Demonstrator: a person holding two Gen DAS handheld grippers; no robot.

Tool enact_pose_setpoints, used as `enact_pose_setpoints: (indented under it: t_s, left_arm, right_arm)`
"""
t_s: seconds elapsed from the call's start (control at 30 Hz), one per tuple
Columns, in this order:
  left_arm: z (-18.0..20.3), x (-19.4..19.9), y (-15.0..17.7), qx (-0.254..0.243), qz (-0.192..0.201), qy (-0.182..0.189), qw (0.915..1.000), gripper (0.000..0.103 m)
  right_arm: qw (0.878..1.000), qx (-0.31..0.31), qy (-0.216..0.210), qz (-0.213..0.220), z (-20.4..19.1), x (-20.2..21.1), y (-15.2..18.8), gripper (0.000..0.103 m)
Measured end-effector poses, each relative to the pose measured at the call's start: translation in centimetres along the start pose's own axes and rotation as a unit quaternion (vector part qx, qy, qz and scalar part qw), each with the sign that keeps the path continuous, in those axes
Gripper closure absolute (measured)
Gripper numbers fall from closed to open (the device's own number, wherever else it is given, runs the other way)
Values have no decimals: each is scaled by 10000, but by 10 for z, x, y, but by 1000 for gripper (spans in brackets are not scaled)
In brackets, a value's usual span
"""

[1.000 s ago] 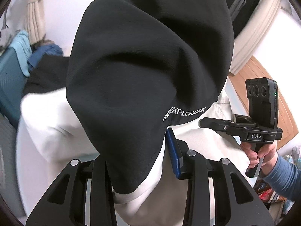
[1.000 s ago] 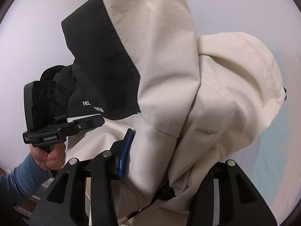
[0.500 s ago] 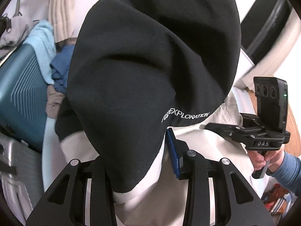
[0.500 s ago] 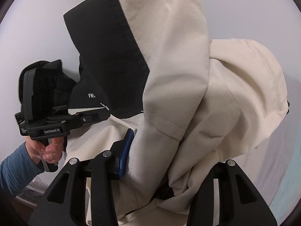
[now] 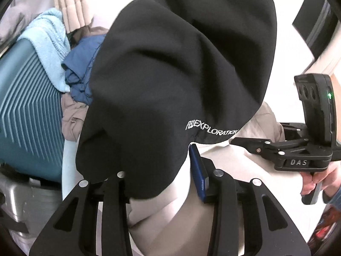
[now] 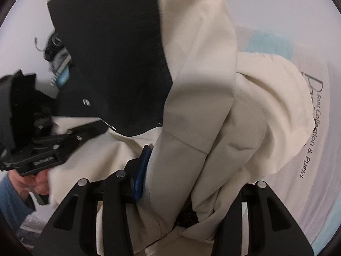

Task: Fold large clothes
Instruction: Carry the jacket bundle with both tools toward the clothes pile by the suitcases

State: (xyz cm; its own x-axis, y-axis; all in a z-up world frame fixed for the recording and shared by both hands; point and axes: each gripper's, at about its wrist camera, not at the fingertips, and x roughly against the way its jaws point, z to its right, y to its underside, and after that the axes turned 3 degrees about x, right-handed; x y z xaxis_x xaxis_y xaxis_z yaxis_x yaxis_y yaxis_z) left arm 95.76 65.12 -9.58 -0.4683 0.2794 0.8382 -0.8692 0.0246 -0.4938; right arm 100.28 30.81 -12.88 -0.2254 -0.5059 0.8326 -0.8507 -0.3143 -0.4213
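Fabric bunches between both my tools: my left gripper (image 5: 164, 183) pinches the jacket (image 5: 183, 70) at its black panel, my right gripper (image 6: 191, 183) pinches its cream part. It hangs bunched ahead of both, above the pale sheet (image 6: 315, 192), stretched sideways from one hand to the other. White stitching reads "EXPLORATION"; the sheet reads "Font Collection & Ppess"; the right tool is marked "DAS".

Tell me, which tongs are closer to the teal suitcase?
Left. The left tongs, shut on the black-and-cream jacket, have the teal suitcase right beside them. The right tongs grip the jacket's far side, away from it.
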Motion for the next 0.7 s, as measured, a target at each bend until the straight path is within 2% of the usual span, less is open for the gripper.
enact_pose_setpoints:
  t_s: [0.17,0.33,0.37,0.4,0.57,0.7]
  left_arm:
    - [-14,-17,9,88,63,-144,9998,64]
    - [-29,-12,23,293,173,-232,9992,64]
    - [-34,-12,26,315,198,-267,9989,63]
    - [-38,-12,30,407,238,-286,9985,63]
    - [-42,-4,46,686,419,-343,9962,61]
    - [-33,3,48,672,489,-406,9957,61]
  right_arm:
    - [9999,-126,-4,-58,5,-28,-5,61]
    - [10000,85,32,35,-23,-35,-8,60]
    - [9999,126,50,42,-24,-38,-24,60]
    - [9998,181,82,49,-33,-41,-26,59]
    - [9990,384,222,69,-43,-40,-19,58]
    - [9989,392,244,77,-45,-39,-19,57]
